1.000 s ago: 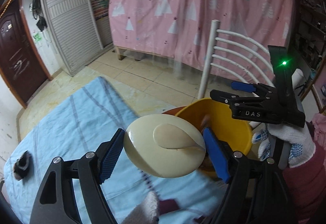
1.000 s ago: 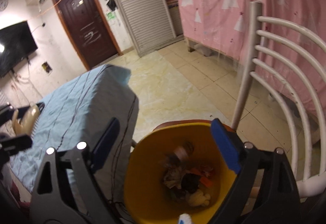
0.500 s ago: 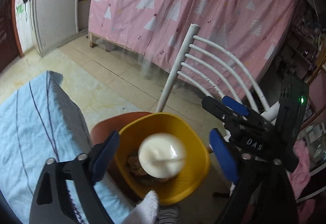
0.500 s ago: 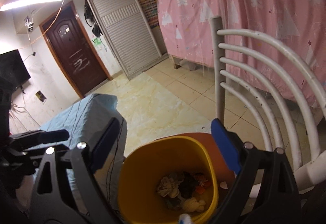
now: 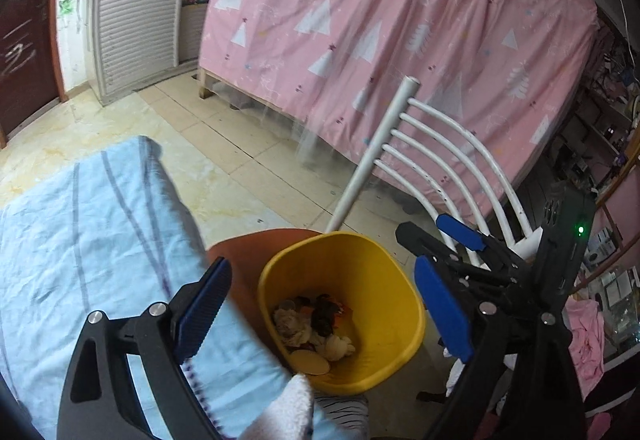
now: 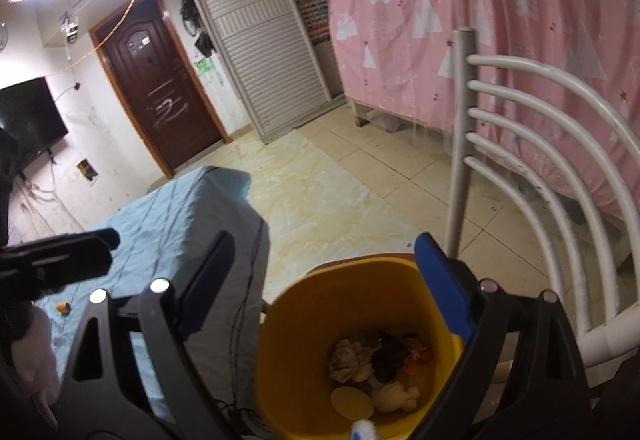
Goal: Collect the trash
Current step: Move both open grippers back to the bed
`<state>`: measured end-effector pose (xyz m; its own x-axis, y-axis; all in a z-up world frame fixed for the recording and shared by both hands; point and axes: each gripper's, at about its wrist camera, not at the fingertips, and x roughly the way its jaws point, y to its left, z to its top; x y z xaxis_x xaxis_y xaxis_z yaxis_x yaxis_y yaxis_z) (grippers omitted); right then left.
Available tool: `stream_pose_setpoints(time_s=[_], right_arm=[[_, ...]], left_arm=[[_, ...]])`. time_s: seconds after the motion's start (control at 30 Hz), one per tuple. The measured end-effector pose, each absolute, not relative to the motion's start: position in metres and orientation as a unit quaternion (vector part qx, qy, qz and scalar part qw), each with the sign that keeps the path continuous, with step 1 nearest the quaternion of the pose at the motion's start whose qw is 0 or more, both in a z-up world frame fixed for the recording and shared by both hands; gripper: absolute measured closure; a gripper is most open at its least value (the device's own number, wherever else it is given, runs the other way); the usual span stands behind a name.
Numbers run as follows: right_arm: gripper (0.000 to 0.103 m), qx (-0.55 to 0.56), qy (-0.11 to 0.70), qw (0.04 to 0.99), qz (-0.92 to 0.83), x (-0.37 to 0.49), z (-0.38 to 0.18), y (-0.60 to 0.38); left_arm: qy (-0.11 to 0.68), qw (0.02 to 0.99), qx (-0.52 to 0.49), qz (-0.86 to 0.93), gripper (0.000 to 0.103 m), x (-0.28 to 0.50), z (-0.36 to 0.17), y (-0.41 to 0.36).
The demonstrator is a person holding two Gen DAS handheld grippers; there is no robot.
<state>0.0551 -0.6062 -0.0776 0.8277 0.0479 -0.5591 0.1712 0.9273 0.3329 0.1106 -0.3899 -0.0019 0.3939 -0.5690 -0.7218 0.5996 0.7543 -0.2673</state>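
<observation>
- No brand or label can be read; the colourful chart (image 6: 310,9) on the far wall is too small to make out, and the pale scrawl on the dark brown door (image 6: 160,79) spells nothing legible.
- Room: beige tiled floor (image 5: 224,143), pink tree-print curtain (image 5: 400,39) beyond both grippers, grey slatted wardrobe (image 6: 264,47) beside the door, black television (image 6: 28,119) at far left of the right wrist view.
- Surface: a table under a light blue striped cloth (image 5: 80,240) lies to the left of the left gripper (image 5: 320,308); a small orange scrap (image 6: 61,306) rests on it.
- The yellow bin (image 5: 396,304) stands below and ahead of both grippers, beside the table edge, with a white slatted chair (image 5: 440,159) just behind it.
- Trash sits in the bin's bottom: crumpled tissue (image 6: 350,358), dark scraps, an orange piece and a cream disc (image 6: 351,403).
- Left gripper: jaws have just been opening, now wide apart above the bin, nothing between them.
- Right gripper (image 6: 320,300): jaws spread wide, empty, over the bin's rim.
</observation>
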Motion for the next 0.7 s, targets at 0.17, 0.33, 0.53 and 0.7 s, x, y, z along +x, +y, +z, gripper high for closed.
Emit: stream_pose_setpoints(time_s=[0.17,0.33,0.53,0.7], right_arm=[[0.011,0.168,0.300,0.939,-0.005,0.067,-0.074,-0.574],[0.011,0.146,0.308,0.940,0.028,0.081,-0.068,-0.535],[0.011,0.119,0.320,0.938,0.061,0.098,-0.063,-0.489],[0.011,0.095,0.328,0.936,0.088,0.108,-0.056,-0.448]], left_arm=[[0.410,0.854,0.015,-0.321,0.019,0.117,0.010,-0.353],[0.377,0.890,0.059,-0.251,0.019,0.126,0.018,-0.308],[0.377,0.907,0.040,-0.183,0.017,0.151,0.024,-0.245],[0.375,0.916,0.032,-0.139,0.014,0.169,0.030,-0.194]])
